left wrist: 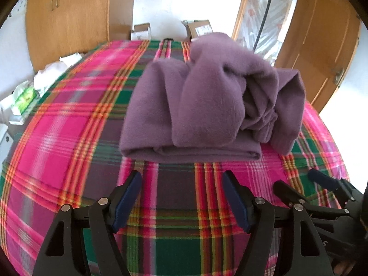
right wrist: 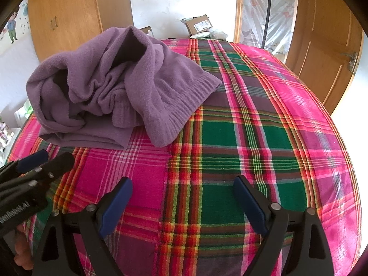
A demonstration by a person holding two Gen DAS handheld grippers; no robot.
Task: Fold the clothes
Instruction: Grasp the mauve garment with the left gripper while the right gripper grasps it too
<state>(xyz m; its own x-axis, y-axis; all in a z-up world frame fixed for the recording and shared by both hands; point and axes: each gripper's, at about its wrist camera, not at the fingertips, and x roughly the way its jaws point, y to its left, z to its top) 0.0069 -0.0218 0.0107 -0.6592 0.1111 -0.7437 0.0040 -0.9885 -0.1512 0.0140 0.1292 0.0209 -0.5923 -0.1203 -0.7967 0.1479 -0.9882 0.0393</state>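
Observation:
A purple fleece garment (left wrist: 202, 105) lies roughly folded on the plaid bedspread (left wrist: 69, 138), its upper layers bunched and a ribbed cuff hanging at the right. My left gripper (left wrist: 181, 179) hovers open just short of the garment's near folded edge, nothing between its fingers. In the right wrist view the same purple garment (right wrist: 110, 87) sits at the upper left, its ribbed hem spread toward the middle. My right gripper (right wrist: 182, 185) is open over bare plaid bedspread (right wrist: 253, 115), to the right of the garment. Each gripper shows in the other's view: right gripper (left wrist: 299, 181), left gripper (right wrist: 48, 158).
Wooden wardrobe doors (left wrist: 69, 18) stand behind the bed at left, a wooden door (left wrist: 322, 41) at right. Cardboard boxes (left wrist: 199, 28) sit past the far edge. White bags and a green packet (left wrist: 25, 96) lie off the bed's left side.

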